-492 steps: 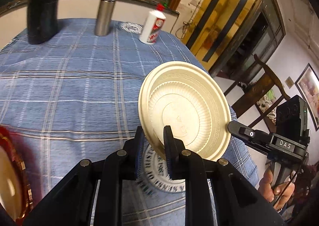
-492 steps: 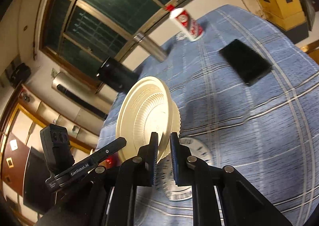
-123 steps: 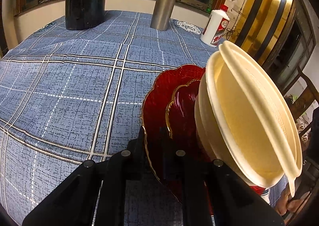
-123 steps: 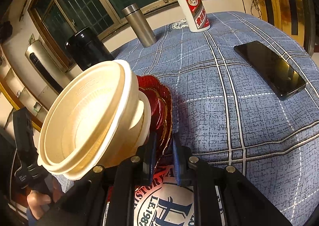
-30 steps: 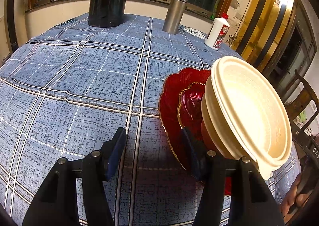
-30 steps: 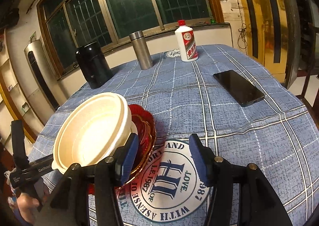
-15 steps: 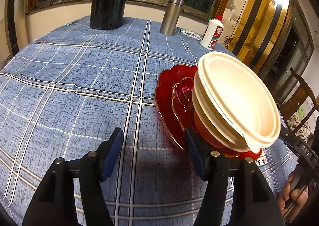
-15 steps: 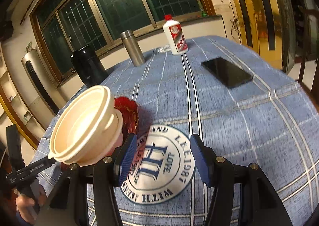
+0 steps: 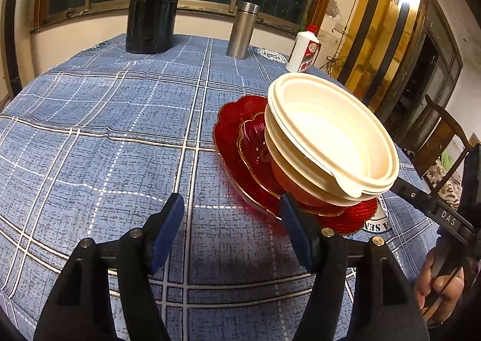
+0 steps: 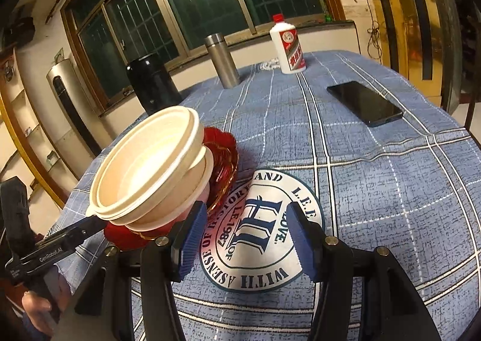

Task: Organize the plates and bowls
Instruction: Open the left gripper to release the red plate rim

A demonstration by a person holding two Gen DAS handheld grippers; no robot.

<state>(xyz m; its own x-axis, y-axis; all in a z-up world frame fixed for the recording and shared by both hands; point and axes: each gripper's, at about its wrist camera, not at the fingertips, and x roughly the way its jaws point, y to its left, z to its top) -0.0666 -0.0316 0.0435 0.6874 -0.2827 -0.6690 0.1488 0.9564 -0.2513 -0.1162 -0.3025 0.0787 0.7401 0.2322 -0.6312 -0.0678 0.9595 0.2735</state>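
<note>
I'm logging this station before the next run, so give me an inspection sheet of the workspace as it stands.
Surface: blue plaid tablecloth with a round printed emblem.
Job's things: two cream bowls nested on two red plates, one stack.
Clutter: black canister, steel flask, white bottle, phone.
Grippers: left gripper open, jaws just widened, nothing between them; right gripper open, empty.
Cables: wire on the far wall.
Surroundings: barred windows, wooden chair.

The cream bowls [image 9: 330, 136] hide most of the small red plate [image 9: 255, 145]; a hand [image 9: 439, 290] is cut off at 4 o'clock.
</note>
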